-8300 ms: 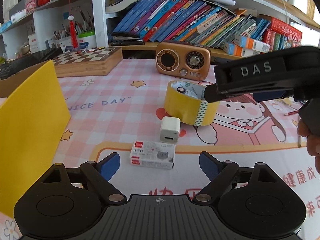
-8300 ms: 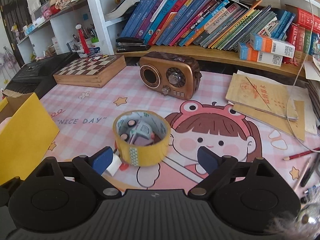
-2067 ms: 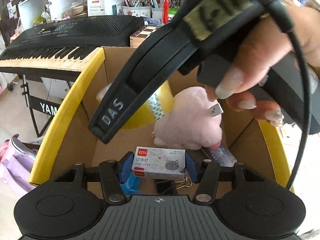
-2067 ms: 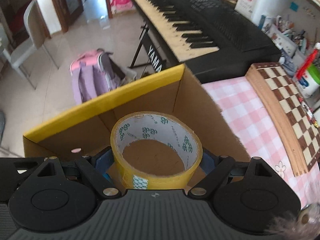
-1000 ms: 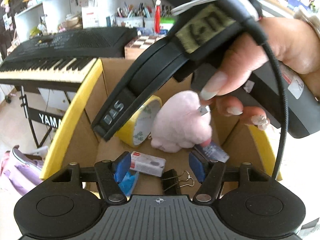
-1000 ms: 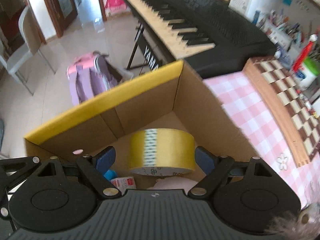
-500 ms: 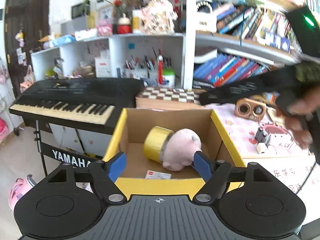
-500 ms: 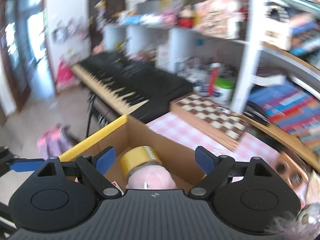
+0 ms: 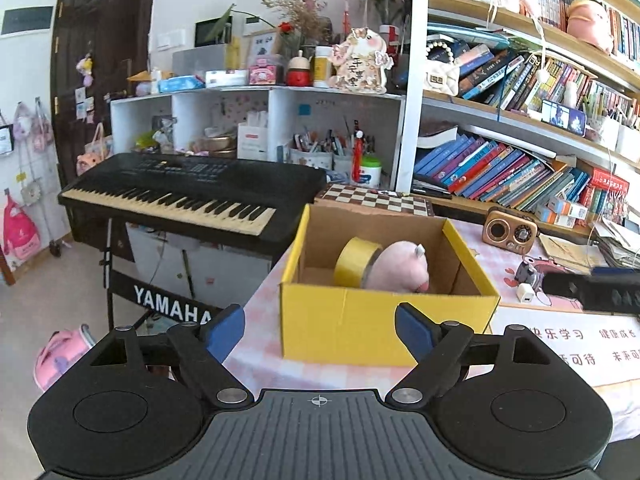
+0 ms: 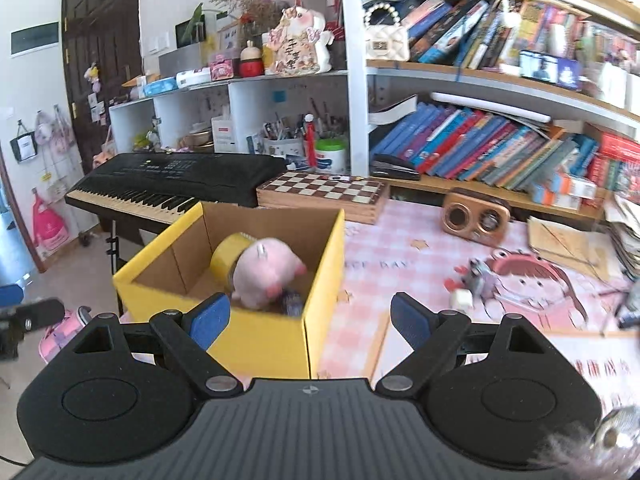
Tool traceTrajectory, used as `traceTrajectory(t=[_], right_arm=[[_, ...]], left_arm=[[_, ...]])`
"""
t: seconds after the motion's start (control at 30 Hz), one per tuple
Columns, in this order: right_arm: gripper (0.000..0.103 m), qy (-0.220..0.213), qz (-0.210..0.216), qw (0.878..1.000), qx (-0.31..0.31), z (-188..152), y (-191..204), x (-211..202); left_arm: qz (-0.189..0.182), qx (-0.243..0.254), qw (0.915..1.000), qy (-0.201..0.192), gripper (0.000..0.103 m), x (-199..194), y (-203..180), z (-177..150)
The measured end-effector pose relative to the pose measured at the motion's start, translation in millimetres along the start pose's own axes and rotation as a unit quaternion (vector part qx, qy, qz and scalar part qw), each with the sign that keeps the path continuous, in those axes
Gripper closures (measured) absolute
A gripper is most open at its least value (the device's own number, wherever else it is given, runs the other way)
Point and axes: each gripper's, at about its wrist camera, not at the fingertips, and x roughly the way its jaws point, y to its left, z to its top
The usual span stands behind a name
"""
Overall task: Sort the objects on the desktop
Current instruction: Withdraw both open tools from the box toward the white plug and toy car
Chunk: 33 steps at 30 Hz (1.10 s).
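A yellow cardboard box stands at the desk's left end and holds a yellow tape roll leaning on a pink plush toy. My left gripper hangs in front of the box, its jaws opening with nothing between them. My right gripper is open and empty over the near right corner of the box, and the tape roll and plush show inside. A white charger and a small grey toy lie on the pink mat to the right.
A black keyboard on a stand is left of the box, with a pink backpack on the floor below. A chessboard and a brown radio sit at the back, under shelves of books. Papers lie at the far right.
Both grippers have drawn back and up out of the box, leaving the tape roll and staple box inside. The left jaws have spread wider. The right view has swung toward the desk.
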Motion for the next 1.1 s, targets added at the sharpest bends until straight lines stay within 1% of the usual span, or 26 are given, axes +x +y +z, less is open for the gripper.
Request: traceTrajectory(t=[0.1, 0.2, 0.43, 0.63, 0.8, 1.1], right_arm=[[0.016, -0.009, -0.015, 1.000, -0.006, -20.4, 9.2, -24.0], [0.016, -0.007, -0.021, 1.000, -0.009, -38.2, 16.8, -43.2], [0.015, 0.020, -0.035, 0.999, -0.031, -71.5, 31.9, -67.8], [0.015, 0.043, -0.045, 0.997, -0.044, -91.0, 37.2, -76.8], [0.015, 0.054, -0.054, 0.996, -0.056, -100.5, 38.1, -81.3], [0.015, 0.070, -0.065, 0.994, -0.051, -109.6, 25.7, -82.4]], left_arm=[[0.000, -0.005, 1.0000, 0.002, 0.016, -10.9, 5.2, -10.7], [-0.006, -0.007, 0.9999, 0.010, 0.015, -17.9, 7.3, -21.0], [-0.020, -0.011, 0.9994, 0.026, 0.015, -30.0, 4.4, -44.7], [-0.042, 0.010, 0.9981, 0.042, 0.014, -35.8, -4.8, -61.9], [-0.059, 0.028, 0.9966, 0.051, 0.012, -39.7, -14.7, -72.3], [-0.083, 0.043, 0.9931, 0.070, 0.011, -31.5, -35.5, -79.8]])
